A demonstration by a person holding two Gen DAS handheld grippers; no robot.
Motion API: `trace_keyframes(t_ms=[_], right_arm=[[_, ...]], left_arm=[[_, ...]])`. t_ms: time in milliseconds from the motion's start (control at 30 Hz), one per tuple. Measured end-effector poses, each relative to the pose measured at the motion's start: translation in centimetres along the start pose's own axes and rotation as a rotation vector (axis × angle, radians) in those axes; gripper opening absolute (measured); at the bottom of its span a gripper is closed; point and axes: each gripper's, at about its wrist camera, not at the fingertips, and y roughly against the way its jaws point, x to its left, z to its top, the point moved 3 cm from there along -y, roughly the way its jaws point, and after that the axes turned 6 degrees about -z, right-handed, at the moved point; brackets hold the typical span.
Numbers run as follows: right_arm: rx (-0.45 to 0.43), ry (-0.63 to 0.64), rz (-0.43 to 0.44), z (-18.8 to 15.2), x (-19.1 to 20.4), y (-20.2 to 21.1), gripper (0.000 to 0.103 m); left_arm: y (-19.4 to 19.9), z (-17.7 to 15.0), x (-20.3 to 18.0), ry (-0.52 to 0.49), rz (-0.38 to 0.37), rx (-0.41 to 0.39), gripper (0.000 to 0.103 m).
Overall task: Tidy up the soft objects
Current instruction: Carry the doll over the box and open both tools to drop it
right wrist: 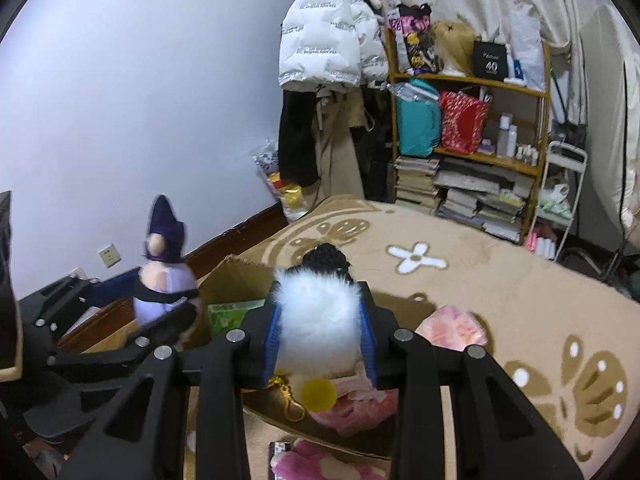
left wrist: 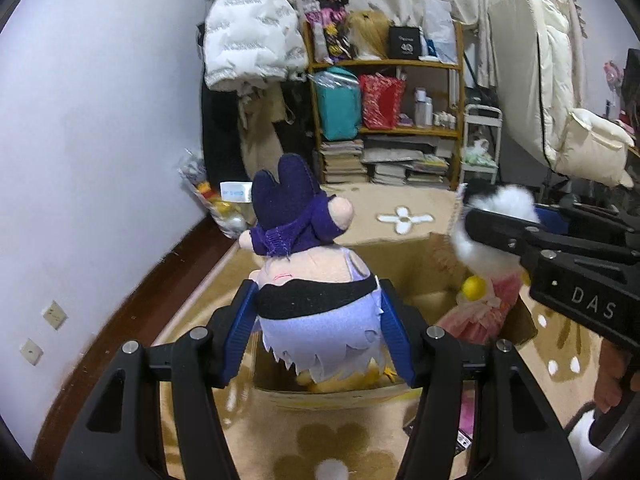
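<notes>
My left gripper [left wrist: 318, 324] is shut on a plush doll [left wrist: 304, 264] with lilac hair, a black band and purple clothes, held upside down over an open cardboard box [left wrist: 404, 264]. The doll also shows in the right wrist view [right wrist: 162, 280]. My right gripper [right wrist: 320, 332] is shut on a fluffy white plush [right wrist: 316, 320] with a black knitted cap, a yellow pompom and a pink dress, held over the same box [right wrist: 236, 276]. That plush shows at the right of the left wrist view [left wrist: 496, 216], with the right gripper [left wrist: 492, 236] around it.
The box stands on a tan flower-patterned rug [right wrist: 480, 280]. A green packet [right wrist: 232, 314] lies in the box. Pink soft items [right wrist: 452, 328] lie beside it and another near the front [right wrist: 320, 460]. A wooden shelf [left wrist: 400, 120] with books, hanging coats [right wrist: 328, 40] and a wall [left wrist: 100, 120] stand behind.
</notes>
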Motion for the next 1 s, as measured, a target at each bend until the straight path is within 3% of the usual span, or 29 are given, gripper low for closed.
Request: trace_keyframes(t_ms=[233, 367, 567, 667, 833, 867, 933, 1000], right_arm=[[0.106, -0.038, 0.039, -3.2, -0.8, -3.5, 0.037], [0.112, -0.056, 0.040, -3.5, -1.6, -3.7, 0.037], [0.119, -0.080, 0.023, -3.1, -2.6, -2.9, 0.040], [0.126, -0.063, 0.002, -2.9, -2.7, -1.9, 0.041], [0.117, -0.076, -0.011, -2.5, -2.7, 0.2, 0.067], [0.114, -0.079, -0.016, -2.3, -2.7, 0.8, 0.070], [0.109, -0.083, -0.025, -2.0, -2.6, 1.6, 0.086], [0.104, -0.093, -0.034, -1.7, -2.6, 2.6, 0.093]], left_arm=[[-3.3, -2.0, -0.4, -0.012, -0.048, 0.107, 0.062], [-4.3, -2.4, -0.4, -0.004, -0.045, 0.130, 0.064], [-3.9, -2.5, -0.1, -0.004, 0.006, 0.127, 0.076], [-3.1, -2.6, 0.1, -0.011, 0.034, 0.129, 0.088], [-1.0, -2.7, 0.4, 0.003, 0.056, 0.115, 0.100], [-0.4, -2.7, 0.5, 0.007, 0.063, 0.108, 0.101], [0.5, -2.7, 0.6, 0.009, 0.075, 0.094, 0.102], [1.5, -2.6, 0.5, 0.007, 0.082, 0.087, 0.102]])
